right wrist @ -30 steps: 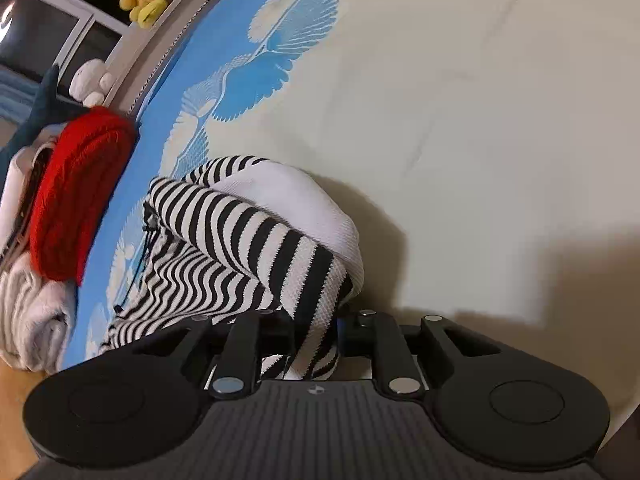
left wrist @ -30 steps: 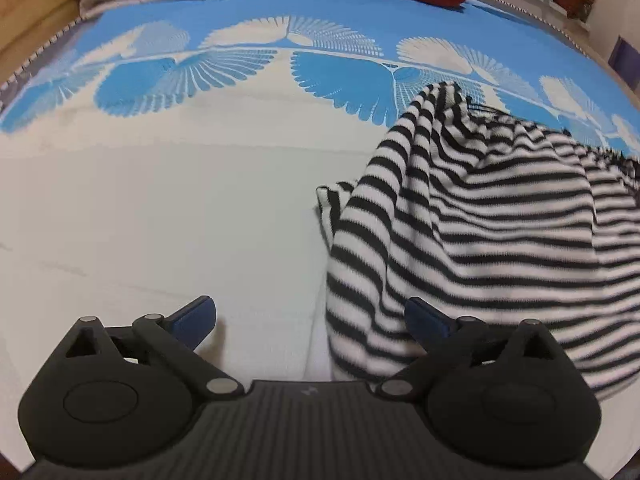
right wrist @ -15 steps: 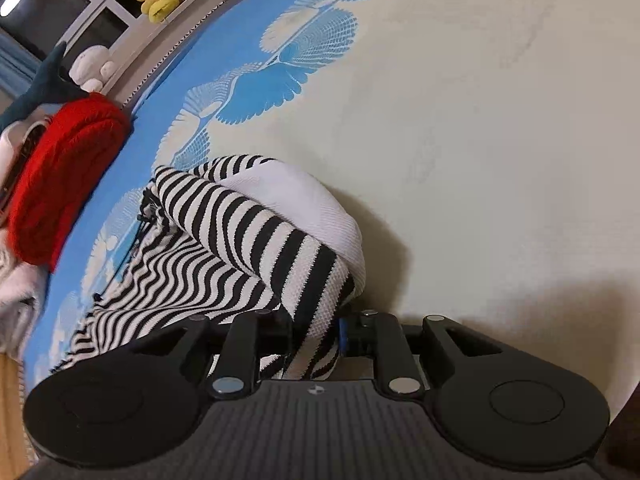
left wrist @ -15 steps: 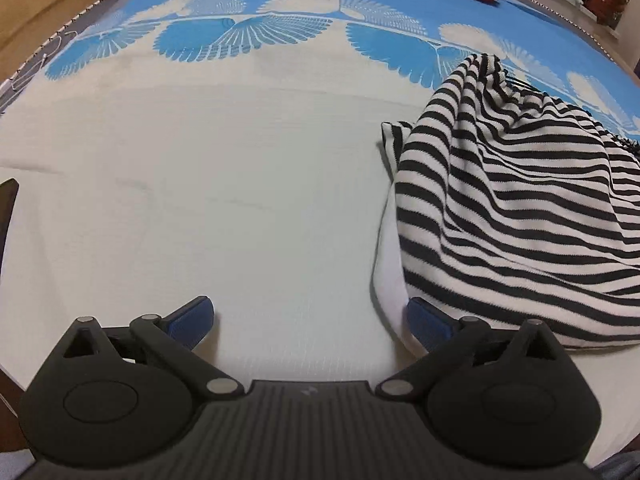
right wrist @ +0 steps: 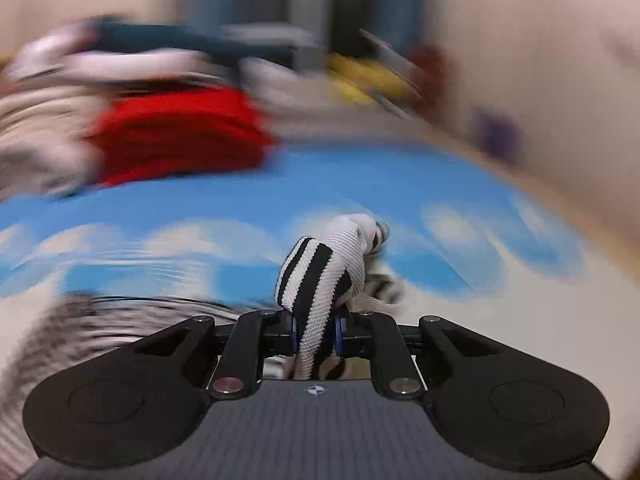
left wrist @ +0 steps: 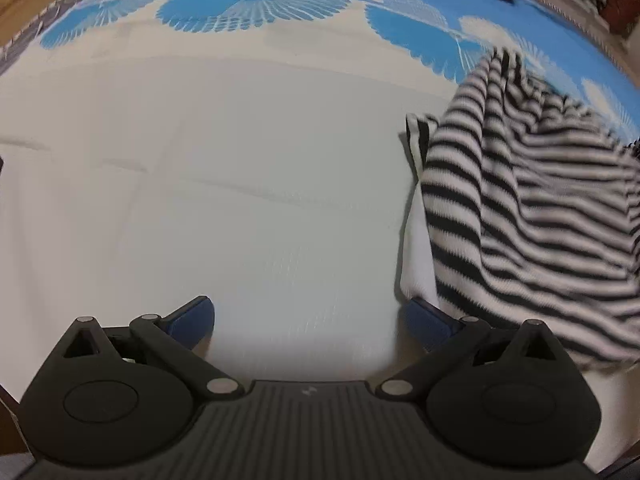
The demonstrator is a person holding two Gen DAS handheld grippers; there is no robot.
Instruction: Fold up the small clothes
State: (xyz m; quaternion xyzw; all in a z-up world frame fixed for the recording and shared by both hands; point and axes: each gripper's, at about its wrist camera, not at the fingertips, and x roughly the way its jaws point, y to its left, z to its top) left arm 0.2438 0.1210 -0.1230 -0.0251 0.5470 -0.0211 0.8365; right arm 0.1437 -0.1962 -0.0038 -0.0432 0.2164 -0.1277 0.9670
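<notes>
A black-and-white striped garment hangs bunched at the right of the left wrist view, its lower edge by my right fingertip. My left gripper is open and empty, low over the white bedsheet. My right gripper is shut on a fold of the striped garment, which sticks up between the jaws. More of it trails blurred at the lower left of the right wrist view.
The sheet has a blue fan-pattern band at the far side. A red knit item and pale folded textiles lie beyond it. Yellow plush toys sit on a ledge behind. The right wrist view is motion-blurred.
My right gripper has swung sharply with the garment, now facing the bed's far end. The garment has shifted right and lifted in the left wrist view. The left gripper stays open.
</notes>
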